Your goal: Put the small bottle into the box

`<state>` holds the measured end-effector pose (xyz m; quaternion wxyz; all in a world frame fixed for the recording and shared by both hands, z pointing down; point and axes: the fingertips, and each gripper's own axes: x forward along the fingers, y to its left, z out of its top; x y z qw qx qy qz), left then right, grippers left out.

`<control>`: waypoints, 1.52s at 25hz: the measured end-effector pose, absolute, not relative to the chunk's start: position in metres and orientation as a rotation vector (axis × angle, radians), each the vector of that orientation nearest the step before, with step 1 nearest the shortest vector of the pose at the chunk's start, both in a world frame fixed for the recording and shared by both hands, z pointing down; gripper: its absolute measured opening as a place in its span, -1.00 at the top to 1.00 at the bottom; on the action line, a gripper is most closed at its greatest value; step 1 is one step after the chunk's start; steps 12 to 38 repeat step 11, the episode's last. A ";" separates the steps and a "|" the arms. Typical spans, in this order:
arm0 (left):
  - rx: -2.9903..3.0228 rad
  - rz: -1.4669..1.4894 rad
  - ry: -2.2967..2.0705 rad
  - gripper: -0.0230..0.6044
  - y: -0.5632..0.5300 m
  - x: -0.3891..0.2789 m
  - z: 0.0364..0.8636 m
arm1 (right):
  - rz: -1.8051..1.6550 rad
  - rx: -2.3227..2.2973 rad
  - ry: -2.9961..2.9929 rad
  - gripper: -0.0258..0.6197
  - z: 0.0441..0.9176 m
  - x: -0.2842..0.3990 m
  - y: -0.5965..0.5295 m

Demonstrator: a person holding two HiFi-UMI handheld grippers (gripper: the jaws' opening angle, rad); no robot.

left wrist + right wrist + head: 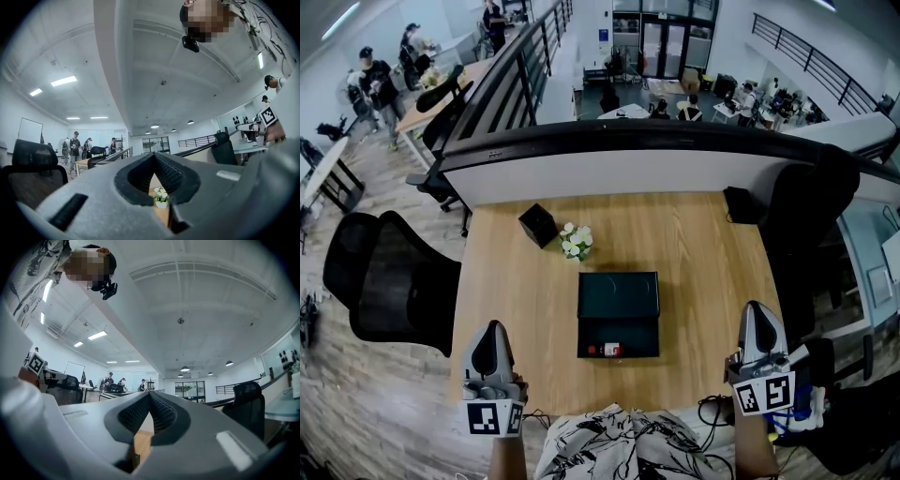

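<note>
Both grippers, left [492, 325] and right [757, 307], are closed and empty, poised apart over the near edge of the surface [694, 244]. Between them, farther in, the open dark box [619, 292] holds the small bottle [607, 350] lying in its near half. Beyond it stand white flowers [577, 241].

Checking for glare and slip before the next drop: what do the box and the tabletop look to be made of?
The box is dark, matte and sharp-edged with no shine. It is probably rigid card or plastic, but the look leaves that open. The table has a light wood-grain top, smooth with a faint sheen, likely laminate or veneer.
</note>
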<state>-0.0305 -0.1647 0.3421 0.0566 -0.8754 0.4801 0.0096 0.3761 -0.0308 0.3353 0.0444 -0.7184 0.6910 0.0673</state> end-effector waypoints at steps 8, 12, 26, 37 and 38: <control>-2.654 0.036 1.445 0.94 -0.163 -0.026 0.340 | 0.197 -2.194 2.122 0.91 0.338 0.376 -0.034; -2.659 0.037 1.439 0.94 -0.163 -0.023 0.337 | 0.190 -2.194 2.128 0.91 0.339 0.376 -0.036; -2.659 0.037 1.439 0.94 -0.163 -0.023 0.337 | 0.190 -2.194 2.128 0.91 0.339 0.376 -0.036; -2.659 0.037 1.439 0.94 -0.163 -0.023 0.337 | 0.190 -2.194 2.128 0.91 0.339 0.376 -0.036; -2.659 0.037 1.439 0.94 -0.163 -0.023 0.337 | 0.190 -2.194 2.128 0.91 0.339 0.376 -0.036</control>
